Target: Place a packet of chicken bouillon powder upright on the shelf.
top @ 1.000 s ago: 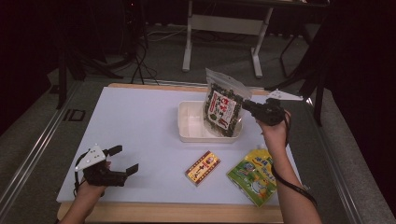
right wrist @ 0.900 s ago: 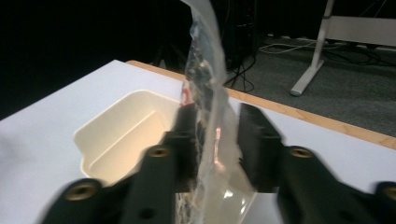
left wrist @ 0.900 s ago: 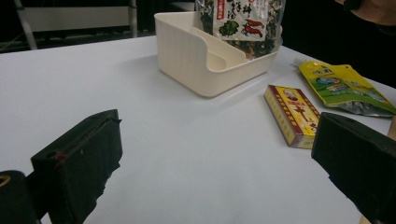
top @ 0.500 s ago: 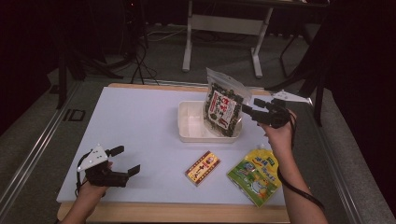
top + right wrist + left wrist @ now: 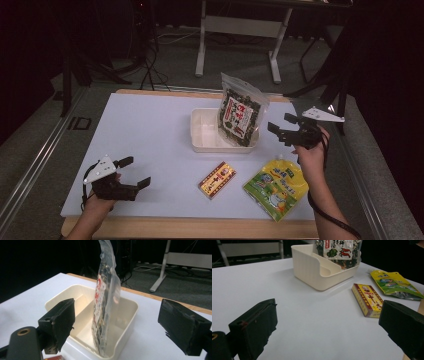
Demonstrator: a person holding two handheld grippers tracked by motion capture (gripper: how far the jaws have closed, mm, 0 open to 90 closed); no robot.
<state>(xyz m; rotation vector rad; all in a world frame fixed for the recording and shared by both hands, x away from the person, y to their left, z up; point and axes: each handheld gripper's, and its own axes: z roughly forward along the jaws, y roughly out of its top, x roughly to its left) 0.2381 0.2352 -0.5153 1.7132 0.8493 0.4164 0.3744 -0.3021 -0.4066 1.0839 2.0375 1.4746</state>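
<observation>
- Our right tongs hang spread apart just right of the cream bin, holding nothing.
- The seaweed bag stands upright in the bin's right end, leaning on its wall, clear of both jaws.
- In the right gripper view the bag rises between the 2 jaws, farther off.
- Our left tongs rest apart and empty at the tabletop's near left.
- The yellow box and green-yellow pouch lie near the front edge.

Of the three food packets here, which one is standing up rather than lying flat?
The clear seaweed bag stands upright in the white tray; the yellow pouch and the small red-yellow box lie flat on the table.
</observation>
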